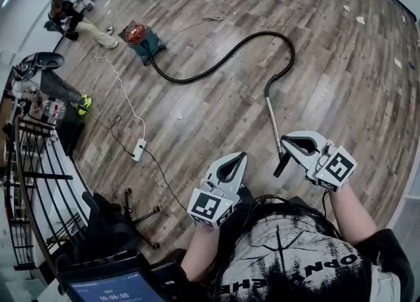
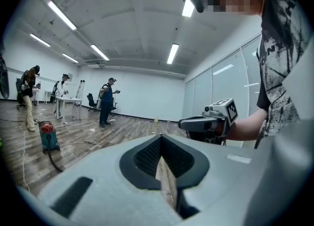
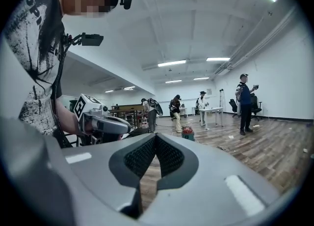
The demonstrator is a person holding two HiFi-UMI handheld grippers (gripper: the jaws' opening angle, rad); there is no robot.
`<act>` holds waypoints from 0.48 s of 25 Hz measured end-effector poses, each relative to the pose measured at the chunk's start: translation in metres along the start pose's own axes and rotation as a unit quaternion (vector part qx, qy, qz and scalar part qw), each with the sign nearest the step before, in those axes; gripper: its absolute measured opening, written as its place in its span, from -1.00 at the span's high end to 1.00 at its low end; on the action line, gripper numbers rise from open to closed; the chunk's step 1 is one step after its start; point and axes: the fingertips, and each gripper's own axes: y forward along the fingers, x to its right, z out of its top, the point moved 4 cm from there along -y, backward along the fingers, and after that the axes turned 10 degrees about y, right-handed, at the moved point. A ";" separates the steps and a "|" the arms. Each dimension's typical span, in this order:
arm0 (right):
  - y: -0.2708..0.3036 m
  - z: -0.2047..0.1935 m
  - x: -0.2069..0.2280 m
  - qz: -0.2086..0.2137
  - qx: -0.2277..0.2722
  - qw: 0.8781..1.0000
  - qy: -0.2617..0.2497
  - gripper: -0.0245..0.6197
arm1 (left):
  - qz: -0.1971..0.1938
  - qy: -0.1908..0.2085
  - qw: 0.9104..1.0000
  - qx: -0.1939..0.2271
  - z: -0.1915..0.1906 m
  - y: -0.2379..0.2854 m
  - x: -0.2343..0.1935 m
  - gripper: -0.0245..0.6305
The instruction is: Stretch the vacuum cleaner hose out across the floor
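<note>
The red and teal vacuum cleaner point(image 1: 141, 40) stands far off on the wood floor. Its black hose point(image 1: 223, 58) runs from it in a curve and bends back toward me. The hose joins a metal wand point(image 1: 272, 120) whose black end point(image 1: 281, 163) lies just ahead of my right gripper. My left gripper point(image 1: 241, 156) is shut and empty, held left of the wand's end. My right gripper point(image 1: 283, 140) is also shut and empty, right beside that end, apart from it. The left gripper view shows the vacuum point(image 2: 48, 135) and the right gripper point(image 2: 206, 122).
A white power strip point(image 1: 138, 149) with its cable lies on the floor at the left. An office chair point(image 1: 111, 222) and a black railing point(image 1: 33, 163) stand near my left side. A person point(image 1: 79, 25) sits beyond the vacuum, and others stand farther back. Paper scraps point(image 1: 359, 20) dot the floor.
</note>
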 end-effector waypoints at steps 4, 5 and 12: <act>0.041 0.015 0.015 -0.034 0.002 0.999 -0.007 0.90 | -0.024 0.005 1.000 0.013 0.006 0.001 -0.058 0.93; 0.052 0.020 0.020 -0.042 0.007 0.999 -0.009 0.90 | -0.033 0.009 0.999 0.015 0.006 0.002 -0.073 0.93; 0.124 0.040 0.037 -0.097 0.041 0.994 -0.007 0.90 | -0.093 0.020 0.995 0.014 -0.005 0.006 -0.164 0.93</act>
